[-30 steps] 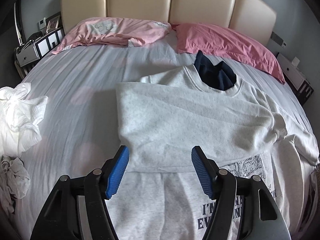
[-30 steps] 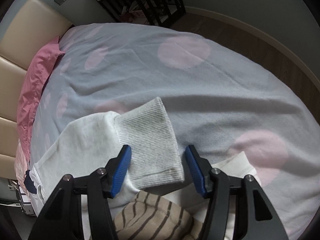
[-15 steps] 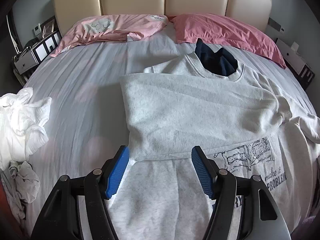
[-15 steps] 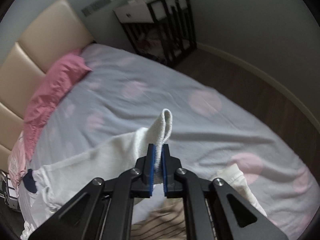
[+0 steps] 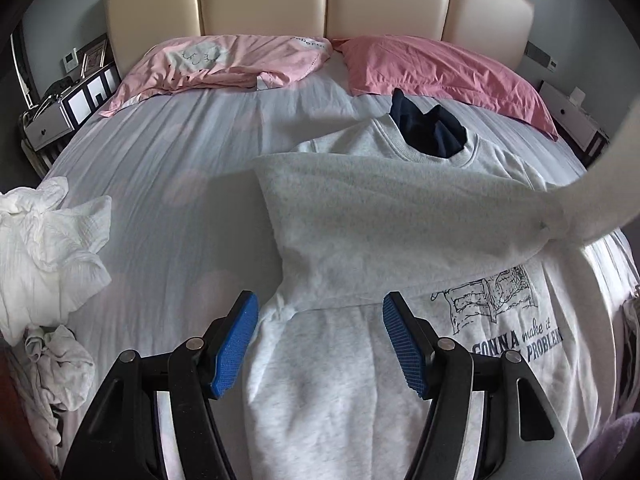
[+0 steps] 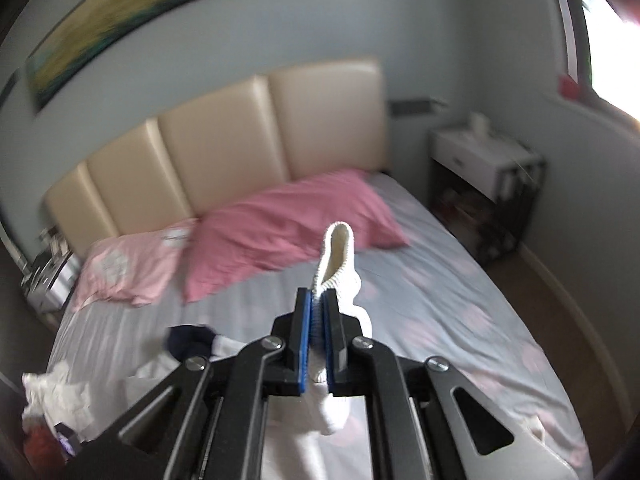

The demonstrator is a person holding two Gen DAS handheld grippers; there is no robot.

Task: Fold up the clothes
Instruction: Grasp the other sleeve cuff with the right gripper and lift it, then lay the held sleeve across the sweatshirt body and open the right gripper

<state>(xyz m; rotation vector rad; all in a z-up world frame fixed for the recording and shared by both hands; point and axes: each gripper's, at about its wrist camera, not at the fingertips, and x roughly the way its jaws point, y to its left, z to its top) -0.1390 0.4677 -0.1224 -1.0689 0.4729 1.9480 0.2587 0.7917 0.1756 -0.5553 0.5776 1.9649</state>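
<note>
A light grey sweatshirt point(image 5: 360, 240) with dark print lies spread on the bed, one sleeve folded across its chest. A dark navy garment point(image 5: 428, 132) sits at its collar. My left gripper point(image 5: 318, 344) hovers open over the sweatshirt's lower body, nothing between its blue pads. My right gripper point(image 6: 318, 320) is shut on the ribbed cuff point(image 6: 338, 252) of the other sleeve, held high above the bed. That lifted sleeve point(image 5: 592, 196) stretches up to the right edge in the left wrist view.
Two pink pillows point(image 5: 436, 72) lie against the beige headboard point(image 5: 320, 0). Crumpled white clothes point(image 5: 44, 248) sit at the bed's left edge. A nightstand point(image 6: 484, 160) stands right of the bed, another point(image 5: 60, 120) at the left. The lavender sheet point(image 5: 160, 184) is bare on the left half.
My right gripper shut on the sleeve cuff and rose high, pulling the sleeve off the bed. The left gripper shifted slightly, staying open over the sweatshirt.
</note>
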